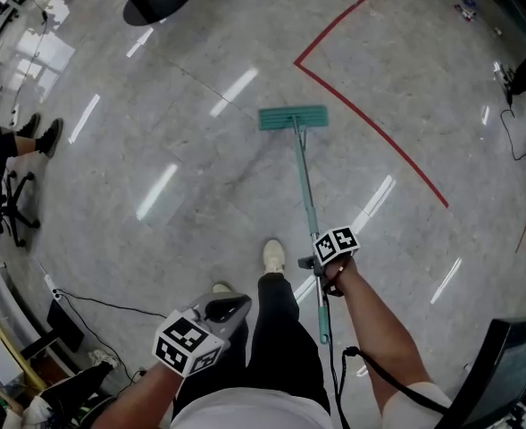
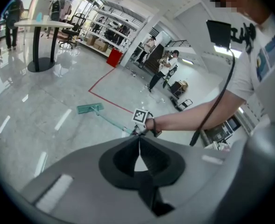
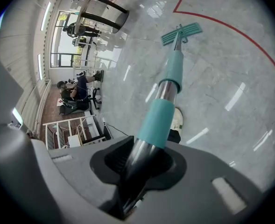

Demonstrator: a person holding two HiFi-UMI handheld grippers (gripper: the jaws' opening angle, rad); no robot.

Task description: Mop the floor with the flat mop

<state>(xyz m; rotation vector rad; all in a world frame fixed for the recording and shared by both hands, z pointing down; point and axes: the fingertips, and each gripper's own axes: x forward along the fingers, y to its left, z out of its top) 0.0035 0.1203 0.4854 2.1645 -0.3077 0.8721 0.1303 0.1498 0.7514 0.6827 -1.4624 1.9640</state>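
Left gripper [image 2: 138, 146] sits by our hip, jaws pressed together, nothing in them. Right gripper [image 3: 138, 164] pinches the bare steel section of the long teal-and-steel mop pole [image 1: 304, 181], just up-handle from a teal sleeve. The pole slopes forward past our white shoe [image 1: 273, 256] to the flat teal rectangular mop head [image 1: 293, 118]. The head lies flush on the glossy grey stone floor [image 1: 155, 114], near the red tape line [image 1: 379, 132] but apart from it. We judge this a one-handed stroke: grip firmly so the pole doesn't roll, hold the head flat, overlap passes. Adding the left gripper lower down would give more control.
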